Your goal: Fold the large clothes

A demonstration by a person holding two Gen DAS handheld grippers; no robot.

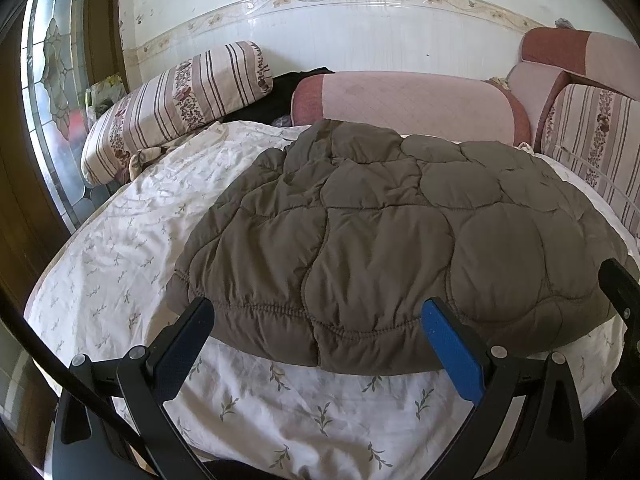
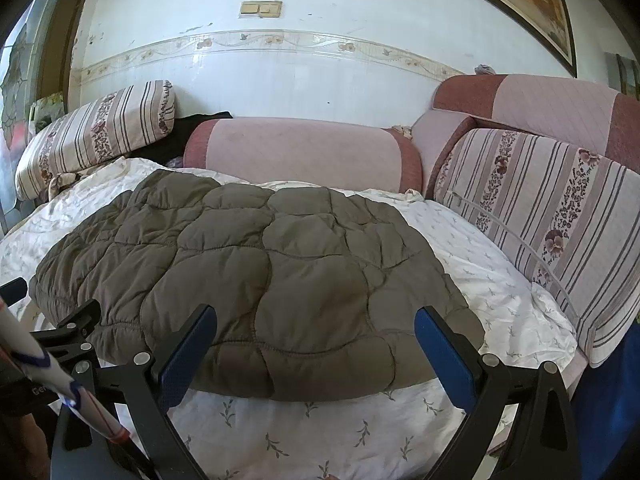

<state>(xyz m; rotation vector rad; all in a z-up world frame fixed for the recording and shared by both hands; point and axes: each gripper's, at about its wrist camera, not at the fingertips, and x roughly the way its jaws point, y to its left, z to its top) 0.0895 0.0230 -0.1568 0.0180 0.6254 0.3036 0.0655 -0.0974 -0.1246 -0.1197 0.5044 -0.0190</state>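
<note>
the quilted brown jacket (image 1: 384, 240) lies folded on the leaf-print sheet (image 1: 120, 280). left gripper (image 1: 320, 340) and right gripper (image 2: 316, 344) hover at its near hem, jaws wide apart, holding nothing.

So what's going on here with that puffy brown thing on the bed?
A person is holding a two-finger gripper in each hand, about to fold the quilted brown jacket lying spread on the white floral sheet. The left gripper and the right gripper are both open at the jacket's near hem, gripping nothing. Striped pillows and pink cushions sit behind.
</note>
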